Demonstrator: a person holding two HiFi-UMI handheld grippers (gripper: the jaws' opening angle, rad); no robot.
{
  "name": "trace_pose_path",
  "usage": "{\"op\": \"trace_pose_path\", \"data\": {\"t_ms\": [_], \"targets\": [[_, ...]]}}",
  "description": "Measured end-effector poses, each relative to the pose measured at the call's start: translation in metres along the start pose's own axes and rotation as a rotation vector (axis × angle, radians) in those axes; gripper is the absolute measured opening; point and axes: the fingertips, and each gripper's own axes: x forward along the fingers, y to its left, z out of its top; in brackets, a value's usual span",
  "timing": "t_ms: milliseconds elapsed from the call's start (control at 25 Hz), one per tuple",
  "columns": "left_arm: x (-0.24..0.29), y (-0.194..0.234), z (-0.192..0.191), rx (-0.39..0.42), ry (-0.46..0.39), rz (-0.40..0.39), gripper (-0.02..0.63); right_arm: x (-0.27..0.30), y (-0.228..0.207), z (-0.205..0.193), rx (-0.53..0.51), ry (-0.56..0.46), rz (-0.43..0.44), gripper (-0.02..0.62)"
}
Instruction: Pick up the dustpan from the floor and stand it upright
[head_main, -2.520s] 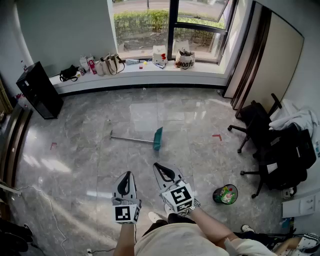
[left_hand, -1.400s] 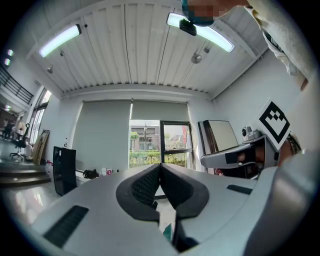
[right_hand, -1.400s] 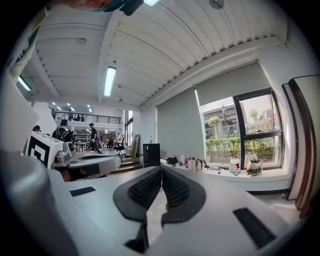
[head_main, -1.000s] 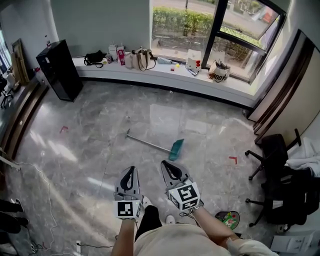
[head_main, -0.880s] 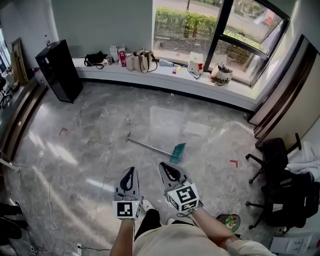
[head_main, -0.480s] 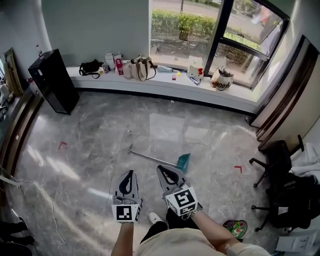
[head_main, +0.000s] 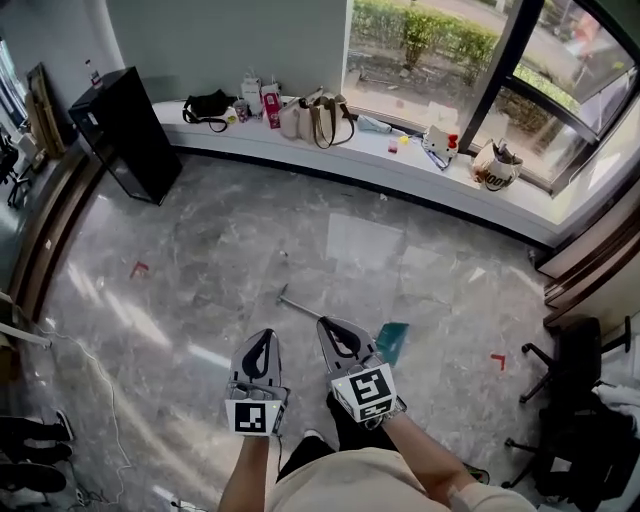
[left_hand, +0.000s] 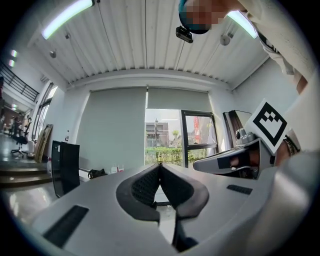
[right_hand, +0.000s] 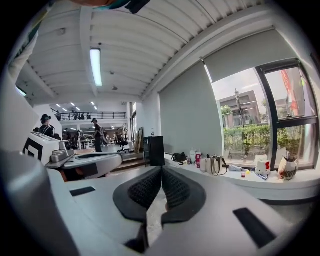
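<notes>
Dustpan (head_main: 393, 342) lies flat on the floor (head_main: 200, 290), just beyond the right gripper (head_main: 327, 327), whose jaws are together with nothing between them. The left gripper (head_main: 263, 336) beside it is likewise closed and empty. Farther off, bags (head_main: 312, 117) line the window ledge (head_main: 420, 165).
</notes>
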Motion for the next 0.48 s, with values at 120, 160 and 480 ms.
{"op": "trace_pose_path", "data": {"t_ms": [120,160,480], "targets": [[0.045,0.032,0.004,-0.007,-0.022,0.04,0.011,0.052,-0.022,0.012,-0.009,0.026,0.041,0.017],[0.057,0.044,0.005,-0.02,-0.036,0.057,0.011,0.069,-0.026,0.013,-0.026,0.043,0.058,0.017],[0.119,0.144,-0.048,-0.12,-0.037,0.132,0.011,0.206,-0.031,-0.058,-0.097,0.342,0.191,0.017]]}}
